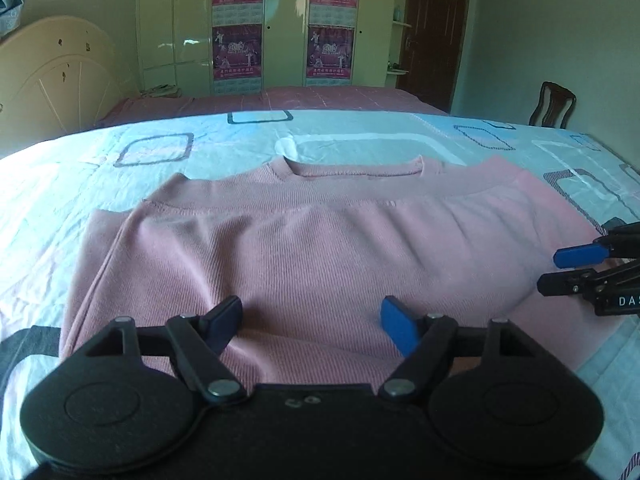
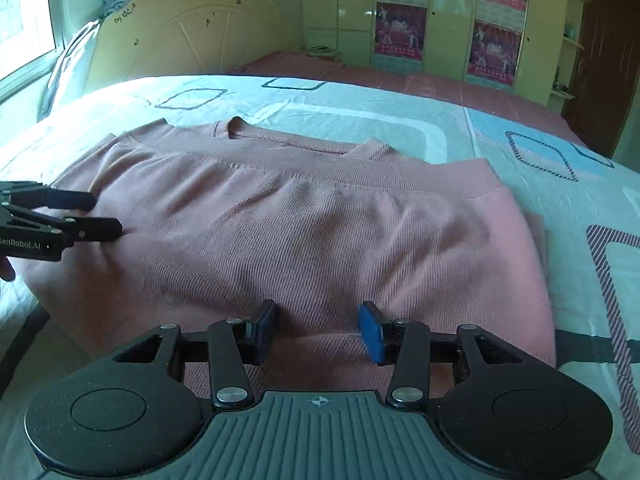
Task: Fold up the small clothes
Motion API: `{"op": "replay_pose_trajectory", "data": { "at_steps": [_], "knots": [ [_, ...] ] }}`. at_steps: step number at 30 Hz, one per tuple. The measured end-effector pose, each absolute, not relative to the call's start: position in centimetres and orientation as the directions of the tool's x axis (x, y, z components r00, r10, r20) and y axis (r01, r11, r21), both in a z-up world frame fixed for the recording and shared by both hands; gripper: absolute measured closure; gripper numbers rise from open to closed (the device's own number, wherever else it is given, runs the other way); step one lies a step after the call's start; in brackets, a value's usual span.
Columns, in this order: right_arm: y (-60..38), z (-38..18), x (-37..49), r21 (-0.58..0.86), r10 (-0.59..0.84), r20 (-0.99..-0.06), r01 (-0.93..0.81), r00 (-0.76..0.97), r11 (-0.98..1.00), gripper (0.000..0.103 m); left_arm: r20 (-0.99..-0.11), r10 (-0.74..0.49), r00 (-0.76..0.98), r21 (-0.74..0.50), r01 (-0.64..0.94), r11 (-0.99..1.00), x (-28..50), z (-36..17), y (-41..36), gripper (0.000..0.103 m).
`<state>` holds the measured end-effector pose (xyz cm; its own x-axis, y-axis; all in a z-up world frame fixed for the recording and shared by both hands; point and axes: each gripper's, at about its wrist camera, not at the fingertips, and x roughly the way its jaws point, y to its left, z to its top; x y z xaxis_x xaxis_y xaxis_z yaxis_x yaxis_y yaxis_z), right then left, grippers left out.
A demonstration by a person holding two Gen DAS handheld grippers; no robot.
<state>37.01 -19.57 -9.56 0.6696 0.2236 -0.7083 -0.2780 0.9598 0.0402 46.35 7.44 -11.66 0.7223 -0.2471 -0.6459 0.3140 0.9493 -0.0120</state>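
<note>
A pink ribbed sweater [image 1: 304, 248] lies flat on the bed [image 1: 100, 168], its bottom part already turned up so the hem band runs across just short of the neckline [image 1: 352, 170] at the far side. The knit looks soft, light and limp; it will likely sag and crease wherever it is not supported, and the doubled layers may slide over each other. The safest hold is probably on the near folded edge, pinching both layers together at two points well apart, so the cloth lifts evenly.

The left tongs [image 1: 312, 324] hover over the near edge of the sweater, spread wide and holding nothing. The right tongs [image 2: 320, 328] sit at the near edge further right, also spread apart and empty, though less widely.

Around the sweater the bedsheet is pale blue with square outlines. Beyond it is a second bed with a pink cover [image 1: 280, 98], a cream headboard [image 1: 52, 72] at far left, wardrobe doors with posters [image 1: 238, 20], and a wooden chair [image 1: 554, 104] at far right.
</note>
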Motion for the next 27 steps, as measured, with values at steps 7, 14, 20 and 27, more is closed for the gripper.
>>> {"op": "replay_pose_trajectory", "data": {
  "at_steps": [7,14,20,27],
  "knots": [
    [-17.6,-10.5,34.3,0.044,0.232,-0.739,-0.298,0.633,0.954,0.059,-0.689,-0.234,0.686,0.064,0.379,0.923,43.3,-13.2,4.0,0.028],
    [-19.9,-10.3,31.6,-0.030,0.181,-0.723,-0.291,0.667,0.956,0.059,-0.642,-0.182,0.745,0.093,0.310,0.946,40.7,-13.1,7.3,0.027],
    [-26.2,-11.1,29.7,0.050,0.137,-0.736,-0.149,0.663,0.988,0.059,-0.649,-0.115,0.752,0.041,0.186,0.982,39.4,-13.4,13.4,0.025],
    [-27.2,-9.6,28.6,0.056,0.115,-0.716,-0.108,0.688,0.993,0.059,-0.654,-0.057,0.754,0.056,0.124,0.991,38.9,-12.5,14.7,0.028]
  ]
}}
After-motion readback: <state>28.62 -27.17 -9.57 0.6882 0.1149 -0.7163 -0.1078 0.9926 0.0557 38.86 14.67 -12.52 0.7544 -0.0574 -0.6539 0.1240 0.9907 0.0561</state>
